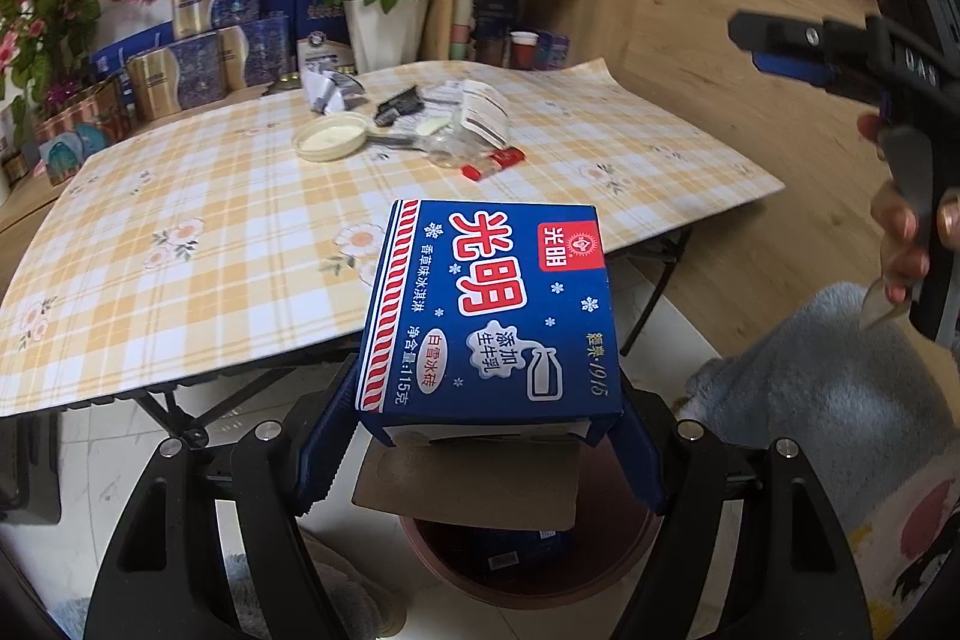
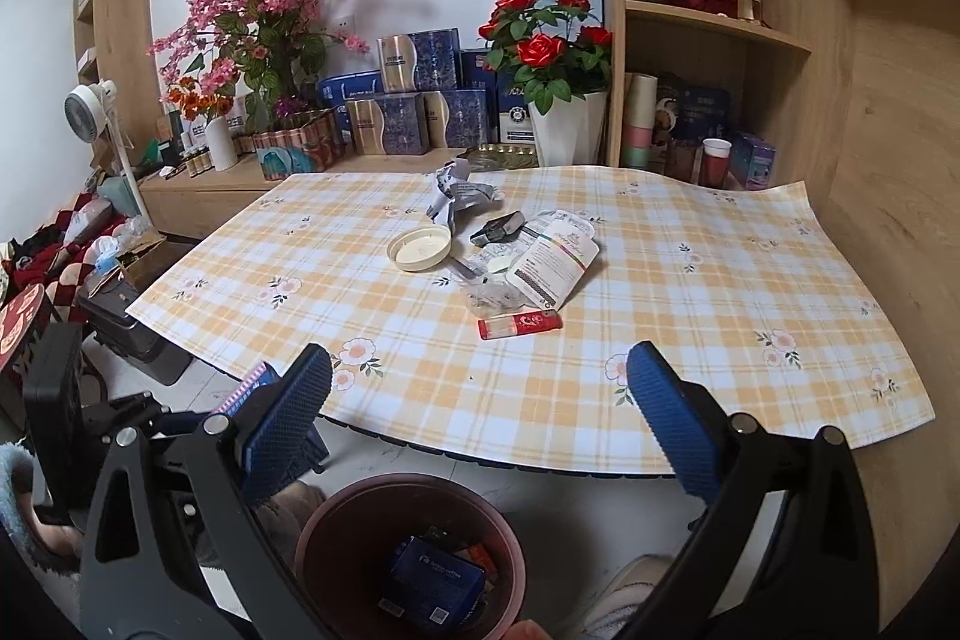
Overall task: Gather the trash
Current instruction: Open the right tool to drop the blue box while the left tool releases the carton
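Note:
My left gripper [image 1: 486,400] is shut on a blue ice cream box [image 1: 486,304], its blue pads pressing both sides. The box hangs tilted above a brown bin [image 1: 456,580] on the floor, with its cardboard flap drooping underneath. My right gripper [image 2: 477,364] stands open with nothing between its fingers, over the bin [image 2: 318,526], where a dark blue box [image 2: 435,580] lies. A hand holds the right gripper [image 1: 780,49] at the upper right of the left wrist view. On the table lie a cream lid [image 2: 420,247], a red tube [image 2: 519,325], a white packet [image 2: 552,262] and a crumpled wrapper [image 2: 459,193].
The checked tablecloth [image 2: 720,340] overhangs the table's front edge just beyond the bin. A potted rose [image 2: 546,58], stacked blue boxes [image 2: 420,100] and wooden shelves [image 2: 708,22] line the far side. A small fan [image 2: 90,100] and clutter stand at the left.

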A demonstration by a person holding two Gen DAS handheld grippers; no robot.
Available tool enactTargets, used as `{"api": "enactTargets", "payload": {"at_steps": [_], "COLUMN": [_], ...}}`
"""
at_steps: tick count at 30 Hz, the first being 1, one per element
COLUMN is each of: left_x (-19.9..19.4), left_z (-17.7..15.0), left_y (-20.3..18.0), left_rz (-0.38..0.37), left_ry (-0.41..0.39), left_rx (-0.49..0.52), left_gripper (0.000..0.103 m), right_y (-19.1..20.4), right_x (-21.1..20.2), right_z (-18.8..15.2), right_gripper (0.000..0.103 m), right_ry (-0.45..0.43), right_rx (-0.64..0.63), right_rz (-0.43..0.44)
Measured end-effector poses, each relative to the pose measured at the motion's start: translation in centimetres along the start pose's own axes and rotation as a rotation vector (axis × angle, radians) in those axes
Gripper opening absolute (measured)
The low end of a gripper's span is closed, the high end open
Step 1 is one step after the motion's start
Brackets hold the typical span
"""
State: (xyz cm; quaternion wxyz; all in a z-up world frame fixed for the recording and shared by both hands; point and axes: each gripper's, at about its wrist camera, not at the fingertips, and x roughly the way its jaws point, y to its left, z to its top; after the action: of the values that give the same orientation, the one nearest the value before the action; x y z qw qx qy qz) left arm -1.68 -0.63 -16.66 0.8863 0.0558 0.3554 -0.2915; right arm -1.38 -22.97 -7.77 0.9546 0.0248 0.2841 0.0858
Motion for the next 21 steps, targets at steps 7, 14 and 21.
{"api": "enactTargets", "payload": {"at_steps": [7, 14, 21], "left_x": [1.2, 2.3, 3.2], "left_z": [-0.7, -1.0, -0.9], "left_y": [0.0, -0.4, -1.3], "left_rz": [-0.019, -0.038, -0.057], "left_ry": [0.043, 0.077, 0.099], "left_rx": [-0.003, 0.000, 0.024], "left_gripper": [0.074, 0.074, 0.084], "right_y": [-0.6, -1.4, -1.7], "right_x": [0.0, 0.4, 0.7], "right_z": [-1.0, -1.8, -2.6], "right_gripper": [0.097, 0.097, 0.097], "right_ry": [0.017, 0.035, 0.056], "right_rx": [0.025, 0.063, 0.075], "right_rz": [-0.016, -0.023, -0.028]}}
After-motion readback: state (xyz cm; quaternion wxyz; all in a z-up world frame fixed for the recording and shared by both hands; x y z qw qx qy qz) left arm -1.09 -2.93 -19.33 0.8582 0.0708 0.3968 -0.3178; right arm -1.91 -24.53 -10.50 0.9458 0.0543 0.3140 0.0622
